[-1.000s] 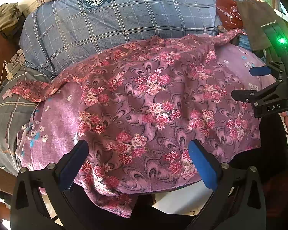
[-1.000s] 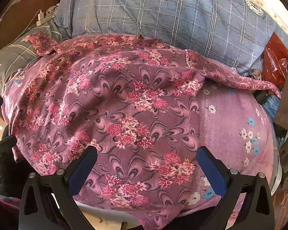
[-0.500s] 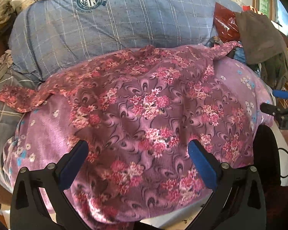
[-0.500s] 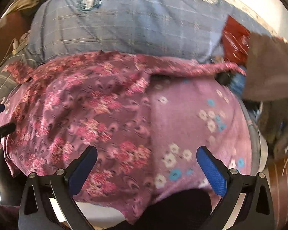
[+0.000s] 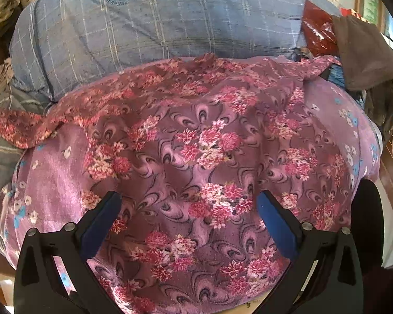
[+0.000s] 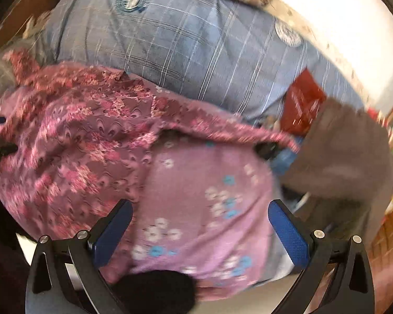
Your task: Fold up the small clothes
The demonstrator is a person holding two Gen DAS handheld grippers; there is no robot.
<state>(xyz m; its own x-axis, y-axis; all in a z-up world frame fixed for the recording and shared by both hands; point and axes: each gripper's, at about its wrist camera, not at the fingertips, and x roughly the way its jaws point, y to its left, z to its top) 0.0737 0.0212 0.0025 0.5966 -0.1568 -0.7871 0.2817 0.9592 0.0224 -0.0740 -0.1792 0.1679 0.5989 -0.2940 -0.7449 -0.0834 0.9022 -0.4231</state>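
**A:** Status of the garment?

**B:** I see the floral maroon garment (image 5: 196, 157) spread open over a lighter pink cloth with small white and blue flowers (image 6: 209, 196). The pink cloth shows uncovered on both sides of the garment in my left wrist view. One narrow end of the garment trails off to the left edge, another reaches right toward a red packet (image 5: 317, 34). Behind both lies a blue checked pillow (image 5: 157, 26) bearing a round printed crest.

**A:** Left tool?

**B:** My left tool (image 5: 188, 204) stands wide, both blue pads apart, nothing between them. It hovers above the near middle of the garment. I cannot tell whether the pads touch the fabric.

**A:** Right tool?

**B:** My right tool (image 6: 200, 214) is also spread wide and empty. It sits over the bare pink cloth, to the right of the garment's edge. This view is motion-blurred, so fine detail is poor.

**A:** Anything else in frame?

**B:** A grey-brown cloth (image 6: 348, 157) hangs at the right, beside the red packet. A dark rounded object (image 6: 157, 287) sits at the near edge below the pink cloth, between the right tool's fingers; I cannot identify it. At the far left of the right wrist view, dark parts with a blue tip show, too blurred to identify.
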